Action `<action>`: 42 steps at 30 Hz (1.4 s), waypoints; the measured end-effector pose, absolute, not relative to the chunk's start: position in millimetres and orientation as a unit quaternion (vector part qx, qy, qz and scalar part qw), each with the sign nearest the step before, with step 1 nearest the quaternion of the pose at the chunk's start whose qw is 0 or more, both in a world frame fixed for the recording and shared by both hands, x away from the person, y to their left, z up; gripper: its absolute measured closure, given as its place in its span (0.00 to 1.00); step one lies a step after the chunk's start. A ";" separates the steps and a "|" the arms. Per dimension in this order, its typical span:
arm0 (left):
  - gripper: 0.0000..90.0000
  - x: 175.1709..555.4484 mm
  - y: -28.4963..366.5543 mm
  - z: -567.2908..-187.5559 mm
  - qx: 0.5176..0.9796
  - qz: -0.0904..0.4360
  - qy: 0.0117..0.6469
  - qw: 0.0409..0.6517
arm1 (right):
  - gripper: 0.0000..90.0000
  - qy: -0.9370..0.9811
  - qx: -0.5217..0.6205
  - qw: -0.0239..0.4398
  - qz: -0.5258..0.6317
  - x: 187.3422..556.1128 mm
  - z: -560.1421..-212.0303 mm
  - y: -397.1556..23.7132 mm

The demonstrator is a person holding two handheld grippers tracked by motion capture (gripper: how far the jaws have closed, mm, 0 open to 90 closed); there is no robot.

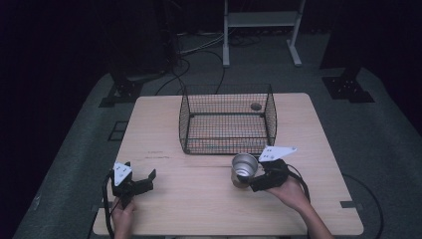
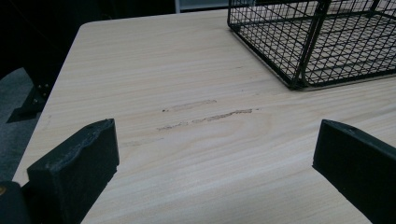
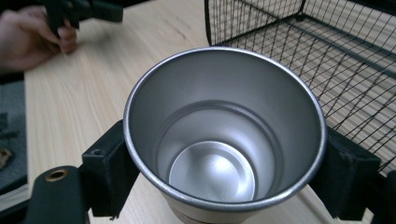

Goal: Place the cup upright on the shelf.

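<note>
Between right jaws: cup (image 3: 224, 135), steel, mouth up, gripped at both sides
Right claw (image 1: 251, 180): clamped on cup, just before basket
Left claw (image 1: 135, 180): jaws apart, nothing between, over bare desk (image 2: 187, 154)
Basket (image 1: 226, 119): black wire, mid-desk, beyond both claws

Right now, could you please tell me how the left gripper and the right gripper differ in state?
The left gripper is open with nothing between its jaws, while the right gripper is shut on a metal cup. The left gripper sits far from the wire basket; the right gripper is just in front of it. Both are hand-held over the wooden table.
</note>
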State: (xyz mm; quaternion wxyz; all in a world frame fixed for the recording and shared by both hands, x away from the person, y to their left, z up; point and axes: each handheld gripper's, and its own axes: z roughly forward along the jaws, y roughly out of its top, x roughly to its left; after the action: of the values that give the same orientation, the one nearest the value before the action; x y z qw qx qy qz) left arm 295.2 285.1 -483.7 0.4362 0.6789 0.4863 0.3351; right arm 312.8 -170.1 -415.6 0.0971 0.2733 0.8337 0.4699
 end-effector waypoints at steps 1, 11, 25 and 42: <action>0.00 295.3 285.1 -483.8 0.679 0.335 0.486 0.436 | 0.20 0.834 0.273 0.098 0.470 314.5 -410.9 -172.3; 0.00 295.6 285.9 -483.7 0.678 0.335 0.488 0.435 | 0.20 0.826 0.269 0.098 0.486 328.7 -377.4 -179.9; 0.00 295.7 286.6 -483.8 0.677 0.335 0.489 0.437 | 0.20 0.833 0.251 0.105 0.482 344.5 -346.0 -172.7; 0.00 295.9 286.5 -484.0 0.676 0.335 0.489 0.438 | 0.20 0.832 0.248 0.102 0.485 369.1 -322.4 -164.5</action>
State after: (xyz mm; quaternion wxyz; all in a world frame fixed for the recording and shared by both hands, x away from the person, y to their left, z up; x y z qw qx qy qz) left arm 295.9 286.5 -484.0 0.4384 0.6761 0.4886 0.3346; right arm 369.1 -164.5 -322.4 0.1023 0.2483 0.8323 0.4849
